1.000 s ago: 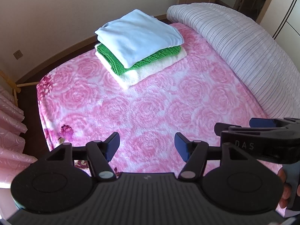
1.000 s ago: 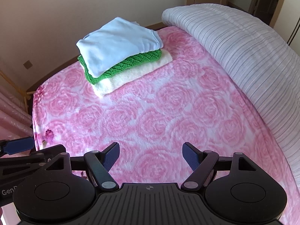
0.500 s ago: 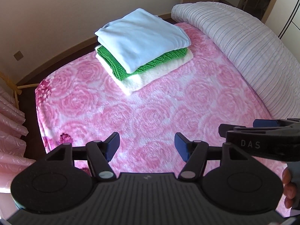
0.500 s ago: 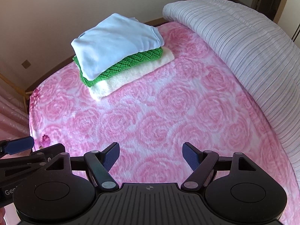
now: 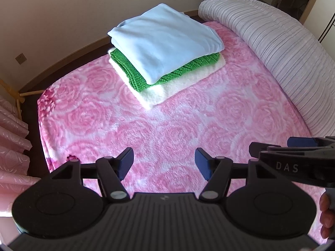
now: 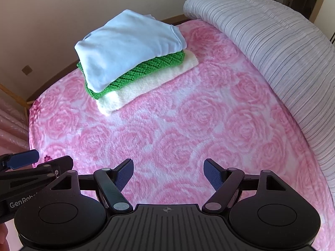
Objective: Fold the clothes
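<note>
Left wrist view
Left gripper [image 5: 164, 163]: jaws spread, empty, over pink rose-patterned fleece blanket [image 5: 167, 129].
Clothes: folded stack, upper centre; pale blue garment [image 5: 165, 39] atop green knit [image 5: 188, 69] atop cream fleece [image 5: 180, 83].
Cut off: right gripper [image 5: 293, 152] at right edge, reads "DAS"; jaw state cannot be told here.

Right wrist view
Right gripper [image 6: 168, 174]: jaws apart, empty.
Writing: "GenRob", truncated, lower left.
Ribbed grey duvet [image 6: 272, 41]: rolled, upper right.

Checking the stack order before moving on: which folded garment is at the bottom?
The cream fleece garment, lying directly on the pink rose blanket, under the green knit and light-blue top.
</note>
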Tool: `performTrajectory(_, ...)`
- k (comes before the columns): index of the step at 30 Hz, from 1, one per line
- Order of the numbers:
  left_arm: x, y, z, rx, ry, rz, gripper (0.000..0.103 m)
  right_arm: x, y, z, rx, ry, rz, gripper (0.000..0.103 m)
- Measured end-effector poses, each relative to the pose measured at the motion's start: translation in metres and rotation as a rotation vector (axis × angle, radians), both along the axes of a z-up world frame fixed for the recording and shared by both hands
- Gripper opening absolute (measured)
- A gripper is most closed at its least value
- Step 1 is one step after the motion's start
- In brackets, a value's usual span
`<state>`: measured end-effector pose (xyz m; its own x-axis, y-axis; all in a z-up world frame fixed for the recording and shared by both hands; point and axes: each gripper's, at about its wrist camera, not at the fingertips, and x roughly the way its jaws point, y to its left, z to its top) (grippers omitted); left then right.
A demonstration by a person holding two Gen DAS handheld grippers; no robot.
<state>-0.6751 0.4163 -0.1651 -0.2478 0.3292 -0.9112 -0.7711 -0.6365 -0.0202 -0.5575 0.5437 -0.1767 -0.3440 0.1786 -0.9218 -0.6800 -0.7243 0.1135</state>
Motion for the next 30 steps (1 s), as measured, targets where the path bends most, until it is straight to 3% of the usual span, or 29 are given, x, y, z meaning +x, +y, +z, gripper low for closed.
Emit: performTrajectory(30,-0.023,0.009,0.002,0.001,0.027,-0.007,0.061,-0.031,0.002,0.004,0.003,-0.003,-0.008,0.077)
